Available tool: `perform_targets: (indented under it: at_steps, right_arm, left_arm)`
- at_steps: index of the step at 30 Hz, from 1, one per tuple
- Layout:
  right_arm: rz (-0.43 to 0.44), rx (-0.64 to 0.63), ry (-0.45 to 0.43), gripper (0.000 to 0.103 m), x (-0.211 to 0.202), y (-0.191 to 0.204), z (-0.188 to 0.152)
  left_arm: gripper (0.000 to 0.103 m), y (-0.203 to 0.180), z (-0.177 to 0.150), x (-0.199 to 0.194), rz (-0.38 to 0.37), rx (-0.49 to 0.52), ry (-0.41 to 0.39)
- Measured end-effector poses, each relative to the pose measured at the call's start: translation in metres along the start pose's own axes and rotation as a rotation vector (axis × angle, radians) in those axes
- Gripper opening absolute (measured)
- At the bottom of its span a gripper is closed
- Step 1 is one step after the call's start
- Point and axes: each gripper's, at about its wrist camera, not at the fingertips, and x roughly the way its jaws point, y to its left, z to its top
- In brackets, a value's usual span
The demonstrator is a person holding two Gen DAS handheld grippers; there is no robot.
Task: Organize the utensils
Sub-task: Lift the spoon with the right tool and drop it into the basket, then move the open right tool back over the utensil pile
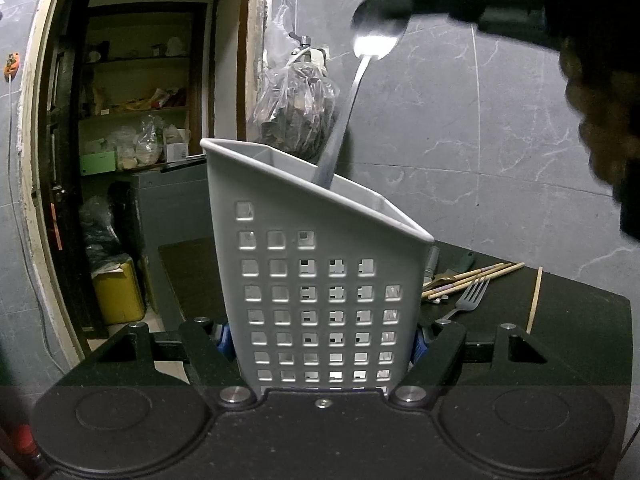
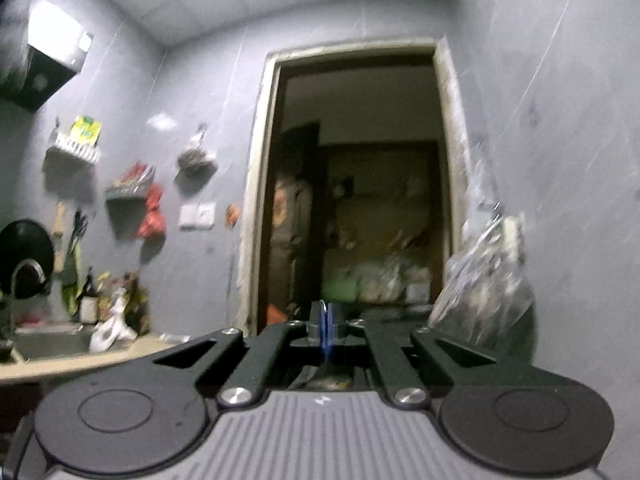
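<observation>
Your left gripper point(image 1: 320, 344) clamps the perforated grey utensil caddy point(image 1: 320, 280) so it stays steady on the dark table point(image 1: 580, 320). A spoon point(image 1: 348, 108) stands inside it, handle down. Your right gripper point(image 2: 325, 332) is pinched closed on nothing, while the fork point(image 1: 470, 298) and chopsticks point(image 1: 468, 280) wait beside the caddy.

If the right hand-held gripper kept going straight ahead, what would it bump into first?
Probably nothing close. The right hand-held gripper, shut and empty, points at the open doorway. The way looks free up to it, though the picture is blurry and depth is hard to judge. The hanging plastic bag sits off to the right.
</observation>
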Motion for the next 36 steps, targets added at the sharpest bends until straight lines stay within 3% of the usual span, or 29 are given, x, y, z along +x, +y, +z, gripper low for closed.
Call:
perform_targets:
  at_steps: [11,36]
  right_arm:
    - [0.08,-0.021,0.196,0.001,0.017,0.022,-0.05]
    - [0.068,0.02,0.307,0.003,0.029,0.016,-0.075]
  left_arm:
    - [0.076,0.0,0.0,0.0,-0.001,0.001,0.0]
    - [0.076,0.0,-0.001,-0.001,-0.001,0.002,0.001]
